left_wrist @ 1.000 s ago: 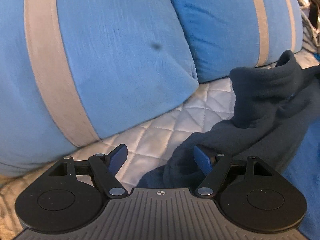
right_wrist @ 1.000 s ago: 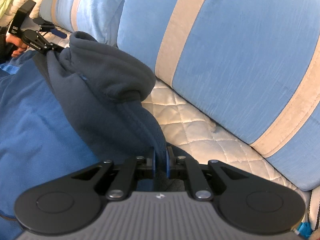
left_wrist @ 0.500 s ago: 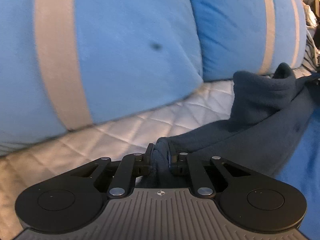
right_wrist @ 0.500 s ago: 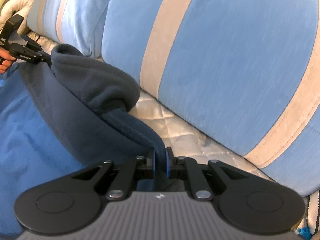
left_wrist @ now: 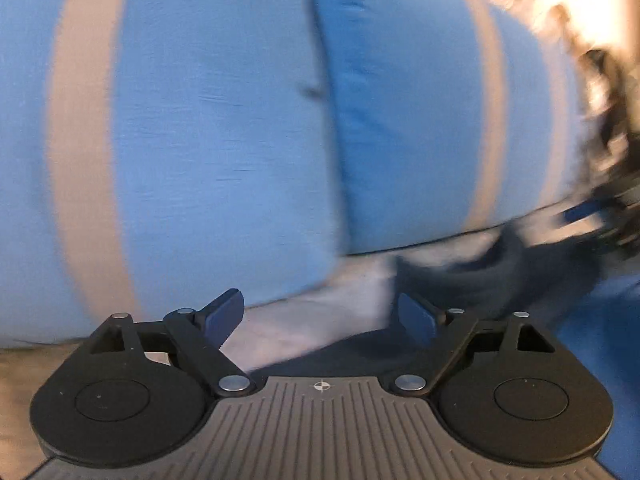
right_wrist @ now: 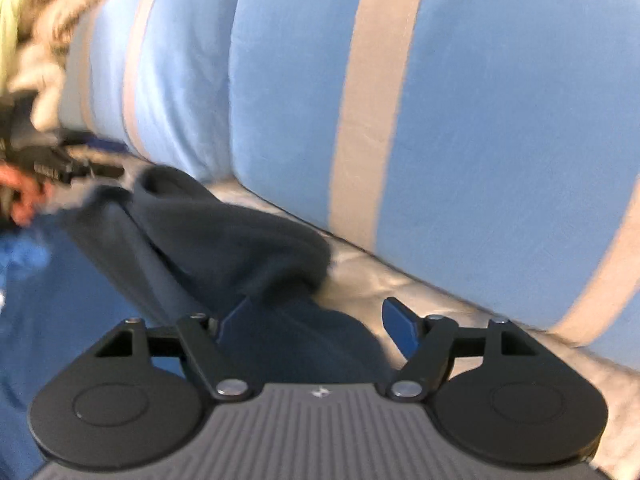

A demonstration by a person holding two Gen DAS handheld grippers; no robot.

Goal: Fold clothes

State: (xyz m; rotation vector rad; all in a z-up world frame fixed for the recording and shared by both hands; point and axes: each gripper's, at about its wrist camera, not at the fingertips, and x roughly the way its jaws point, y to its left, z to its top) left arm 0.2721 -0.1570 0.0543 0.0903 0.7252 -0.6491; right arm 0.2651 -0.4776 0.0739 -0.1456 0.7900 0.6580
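A dark navy fleece garment [right_wrist: 240, 240] with a brighter blue body [right_wrist: 60, 304] lies on the quilted seat. My right gripper [right_wrist: 316, 320] hangs just above its dark fold; the jaws are opening and the pads stand off the cloth beneath them. In the left wrist view the same fleece [left_wrist: 500, 276] is blurred at lower right. My left gripper [left_wrist: 320, 312] is opening too, over the seat and the fleece's edge, with nothing pressed between its blue fingers [left_wrist: 224, 312]. The left gripper [right_wrist: 60, 164] also shows in the right wrist view, held by a hand [right_wrist: 24, 196].
Big light-blue cushions with beige stripes [left_wrist: 200, 140] [right_wrist: 480, 120] stand right behind the garment. The white quilted seat cover [right_wrist: 380, 276] runs along their base. A pale, blurred heap of fabric [right_wrist: 36, 40] lies at the far end.
Both grippers held the dark fleece edge half a second ago; both have let go and opened wide. Both views have lifted, and the fleece has dropped back on the seat.
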